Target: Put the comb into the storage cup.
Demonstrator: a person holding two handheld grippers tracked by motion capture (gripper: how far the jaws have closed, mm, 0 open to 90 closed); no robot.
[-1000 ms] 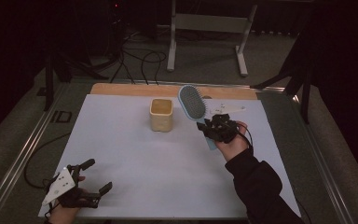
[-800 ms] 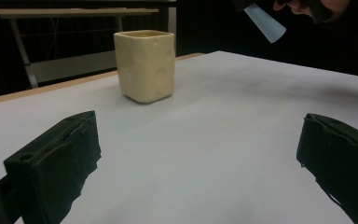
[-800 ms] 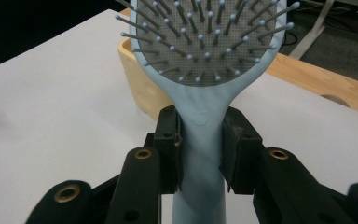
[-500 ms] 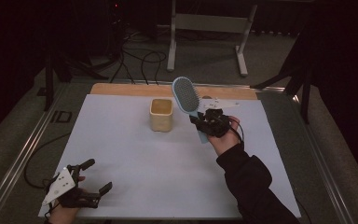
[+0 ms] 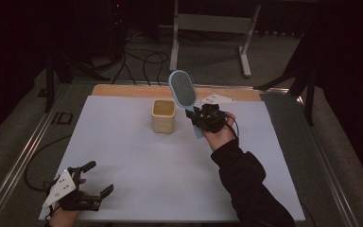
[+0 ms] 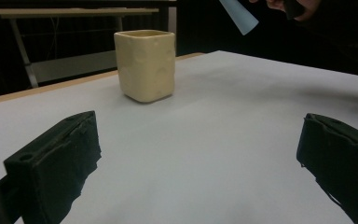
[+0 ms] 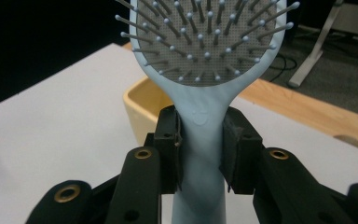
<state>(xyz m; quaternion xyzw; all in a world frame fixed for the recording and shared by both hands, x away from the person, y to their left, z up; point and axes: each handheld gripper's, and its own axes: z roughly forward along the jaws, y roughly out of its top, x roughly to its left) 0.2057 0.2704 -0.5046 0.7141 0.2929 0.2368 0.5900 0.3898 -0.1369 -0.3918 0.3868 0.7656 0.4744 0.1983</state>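
A light blue hairbrush (image 5: 183,91) is held upright above the table, its head just right of a cream square cup (image 5: 163,116). My right gripper (image 5: 199,117) is shut on the brush handle (image 7: 200,140), bristles facing the camera and the cup (image 7: 144,105) behind it. The left gripper (image 5: 92,178) rests at the table's near left corner, jaws wide apart with nothing between them. In the left gripper view the cup (image 6: 145,64) stands ahead and the handle tip (image 6: 238,15) hangs at top right.
White paper (image 5: 123,151) covers the table, with a strip of bare wood (image 5: 123,91) at the far edge. A metal stand (image 5: 212,28) and cables (image 5: 142,61) lie on the floor beyond. A dark sleeve (image 5: 246,184) crosses the table's right side.
The right hand has carried the brush leftward toward the cup, the head now near the cup's right rim. The left gripper has stayed where it was.
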